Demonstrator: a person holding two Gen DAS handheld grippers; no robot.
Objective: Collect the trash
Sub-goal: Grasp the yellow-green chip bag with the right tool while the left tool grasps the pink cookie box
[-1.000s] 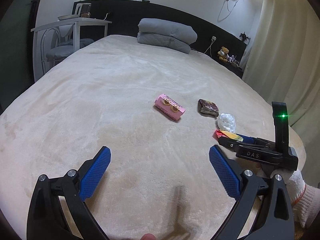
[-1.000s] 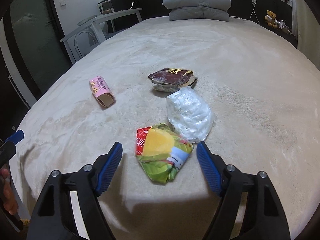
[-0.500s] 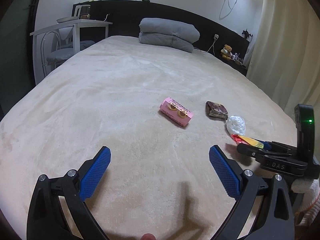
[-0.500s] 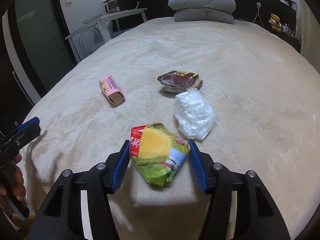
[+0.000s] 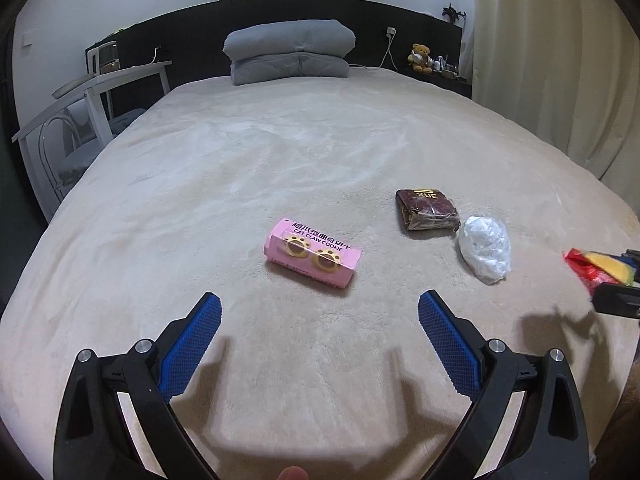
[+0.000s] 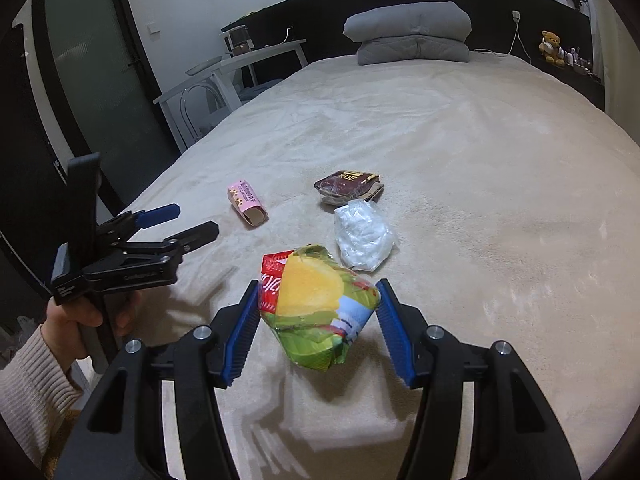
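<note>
1. Clearly, the right claw (image 6: 318,324) is clamped on the crumpled yellow-green snack bag (image 6: 316,312), its blue pads pressing the bag's two sides; the bag looks lifted just clear of the bed (image 6: 500,208), judging by the shadow beneath it.
2. That bag reads as light, thin and crinkly film, easily crushed and somewhat slippery. A grip across its bunched middle, as here, suits it better than one on a loose edge.
3. The left claw (image 5: 320,340) stands wide open with nothing between its pads, hovering over the bed cover.
4. The pink cookie box (image 5: 312,258) lies on its side just ahead of the left claw, roughly centred between the pads and slightly skewed. It appears to be light, fairly stiff card with one end open in the right wrist view, so it may dent; taking it across its narrow width near the middle seems safest.
5. Further right lie the dark brown wrapper (image 5: 426,210) and, just beside it and nearly touching, the clear plastic wad (image 5: 485,254). Both look soft, weightless and compressible, and should be pinched at their bulk.
6. No bin or bag for the trash is visible in either view.
</note>
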